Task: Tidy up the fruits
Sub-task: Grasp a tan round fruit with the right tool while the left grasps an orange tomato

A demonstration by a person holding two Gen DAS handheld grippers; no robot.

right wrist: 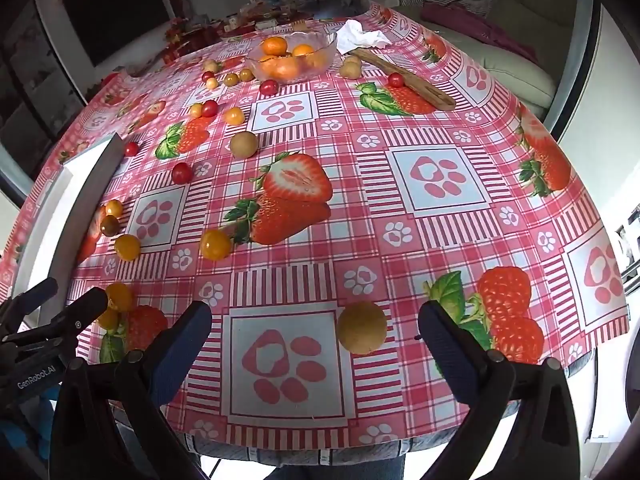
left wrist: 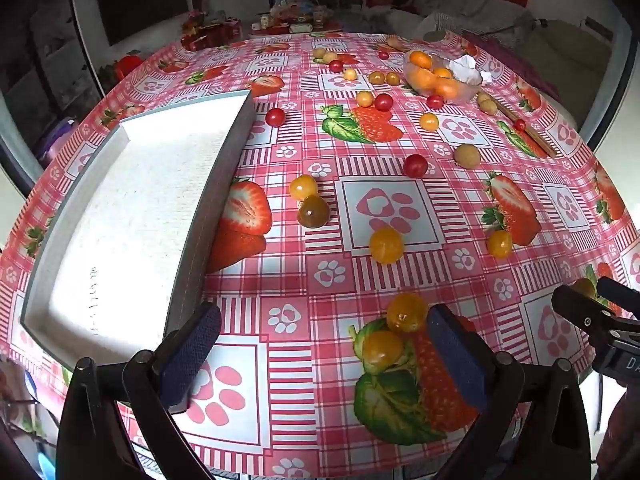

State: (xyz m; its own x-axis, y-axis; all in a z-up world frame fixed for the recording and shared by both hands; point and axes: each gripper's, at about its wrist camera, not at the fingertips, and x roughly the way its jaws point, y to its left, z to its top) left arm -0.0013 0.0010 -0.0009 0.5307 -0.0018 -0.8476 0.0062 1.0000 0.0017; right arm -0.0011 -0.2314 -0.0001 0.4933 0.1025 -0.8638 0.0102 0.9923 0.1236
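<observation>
Many small yellow, red and tan fruits lie scattered on a pink checked tablecloth (left wrist: 332, 160). My left gripper (left wrist: 324, 356) is open above the near edge, with two yellow cherry tomatoes (left wrist: 406, 312) (left wrist: 380, 348) between its fingers, near the right one. An empty white tray (left wrist: 120, 216) lies at its left. My right gripper (right wrist: 316, 352) is open, with a tan round fruit (right wrist: 362, 332) between its fingers. A glass bowl of oranges (right wrist: 290, 58) stands at the far side.
A wooden stick (right wrist: 404, 78) and crumpled white tissue (right wrist: 360, 38) lie near the bowl. The tray's grey wall (right wrist: 86, 204) shows at the left in the right wrist view. The table edge runs just under both grippers.
</observation>
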